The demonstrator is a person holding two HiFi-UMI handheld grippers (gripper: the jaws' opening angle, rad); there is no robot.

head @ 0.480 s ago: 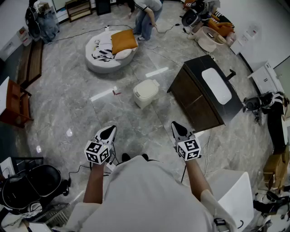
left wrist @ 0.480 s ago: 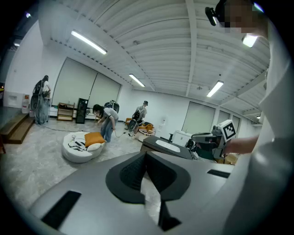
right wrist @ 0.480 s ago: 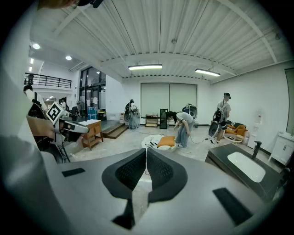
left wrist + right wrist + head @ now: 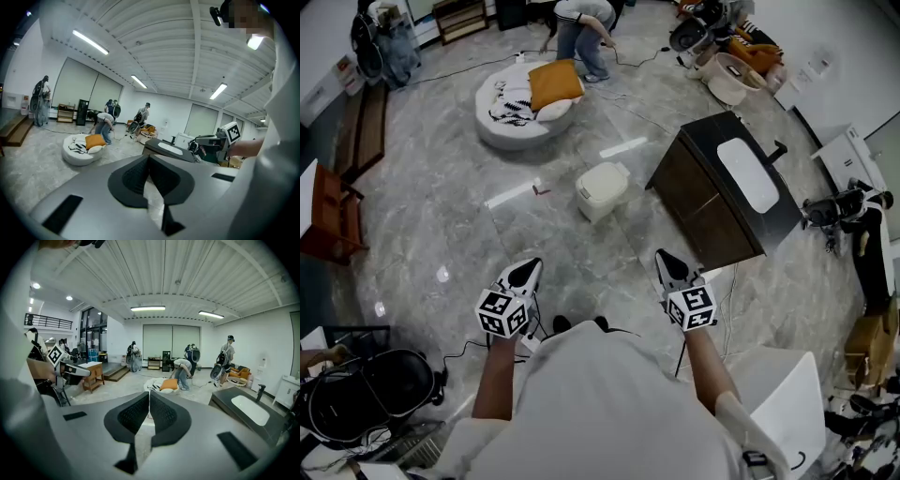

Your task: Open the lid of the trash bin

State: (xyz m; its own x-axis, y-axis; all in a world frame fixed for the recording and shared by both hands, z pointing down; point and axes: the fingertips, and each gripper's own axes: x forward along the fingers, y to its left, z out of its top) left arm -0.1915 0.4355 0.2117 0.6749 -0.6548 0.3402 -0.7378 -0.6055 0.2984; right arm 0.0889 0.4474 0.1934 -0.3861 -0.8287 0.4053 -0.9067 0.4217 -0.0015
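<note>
A small cream trash bin (image 4: 602,190) with its lid down stands on the grey marble floor in the middle of the head view. My left gripper (image 4: 522,272) and right gripper (image 4: 665,262) are held side by side well short of it, near my body. Both pairs of jaws are pressed together with nothing between them, as the left gripper (image 4: 149,159) and right gripper (image 4: 149,397) views show. The bin is hidden behind the jaws in both gripper views.
A dark cabinet with a white basin (image 4: 727,187) stands right of the bin. A round white floor cushion with an orange pillow (image 4: 529,101) lies beyond it, a person (image 4: 579,26) bending next to it. A white chair (image 4: 787,394) is at my right, cables and a black seat (image 4: 375,384) at my left.
The person at the far cushion has shifted a little left. Both grippers stay where they were.
</note>
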